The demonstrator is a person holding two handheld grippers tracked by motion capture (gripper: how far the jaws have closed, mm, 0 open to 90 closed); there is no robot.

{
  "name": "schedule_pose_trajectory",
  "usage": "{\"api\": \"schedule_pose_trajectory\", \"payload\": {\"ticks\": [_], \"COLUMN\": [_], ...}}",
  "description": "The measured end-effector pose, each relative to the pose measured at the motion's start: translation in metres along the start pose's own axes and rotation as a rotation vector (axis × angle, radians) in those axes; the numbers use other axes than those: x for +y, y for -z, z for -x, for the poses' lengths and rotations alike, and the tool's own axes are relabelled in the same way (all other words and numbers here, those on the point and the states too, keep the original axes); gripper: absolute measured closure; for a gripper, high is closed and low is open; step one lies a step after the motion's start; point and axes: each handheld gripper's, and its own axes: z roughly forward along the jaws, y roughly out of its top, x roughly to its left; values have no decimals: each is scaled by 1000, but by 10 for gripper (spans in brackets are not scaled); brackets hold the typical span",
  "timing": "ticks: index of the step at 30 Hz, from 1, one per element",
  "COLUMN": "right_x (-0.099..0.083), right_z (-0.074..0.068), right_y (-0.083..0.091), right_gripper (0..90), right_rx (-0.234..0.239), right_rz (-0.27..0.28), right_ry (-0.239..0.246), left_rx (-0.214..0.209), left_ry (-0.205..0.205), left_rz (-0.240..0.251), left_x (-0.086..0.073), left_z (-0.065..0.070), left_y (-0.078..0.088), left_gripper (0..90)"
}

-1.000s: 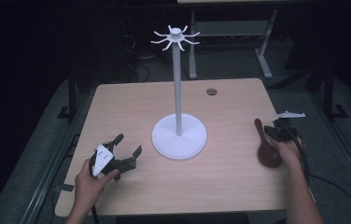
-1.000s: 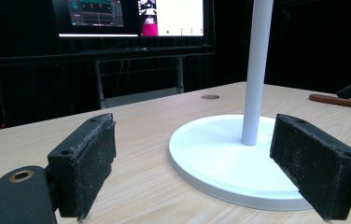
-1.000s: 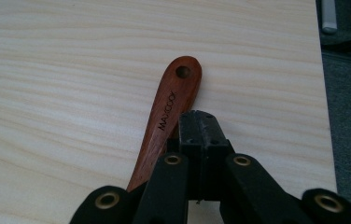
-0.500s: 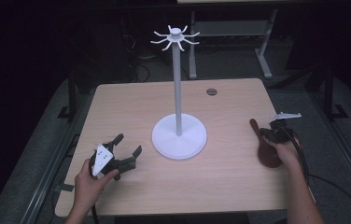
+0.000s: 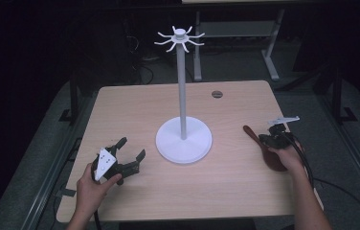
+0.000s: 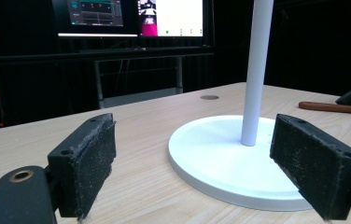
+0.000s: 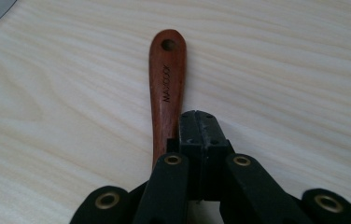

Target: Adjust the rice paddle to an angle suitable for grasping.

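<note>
A: Where's the wooden spoon (image 7: 166, 88) relative to the white stand (image 5: 183, 140)?
B: On the counter (image 5: 135, 105), right of the stand; its handle points toward the base. The right claw (image 7: 200, 128) is clenched, seemingly on it. The left claw (image 6: 201, 172) is released.

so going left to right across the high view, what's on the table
left claw → white stand's base → brown wooden spoon → right claw

One white stand (image 5: 183, 139), one wooden spoon (image 7: 166, 88), two tools — one table (image 5: 135, 105).
</note>
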Motion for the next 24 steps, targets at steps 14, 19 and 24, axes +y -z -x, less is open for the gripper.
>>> {"api": "schedule_pose_trajectory", "payload": {"ticks": [14, 19, 24], "right_x": [2, 2, 6], "right_z": [-32, -38, -34], "right_y": [1, 1, 14], "right_gripper": [898, 897, 888], "right_rx": [68, 75, 73], "right_rz": [-22, -22, 35], "right_ry": [104, 128, 108], "left_rx": [-2, -4, -4], "left_ry": [-10, -13, -12], "left_rz": [-1, -1, -2], "left_x": [0, 0, 0], "left_z": [0, 1, 0], "left_y": [-1, -1, -1], "left_gripper": [137, 138, 137]}}
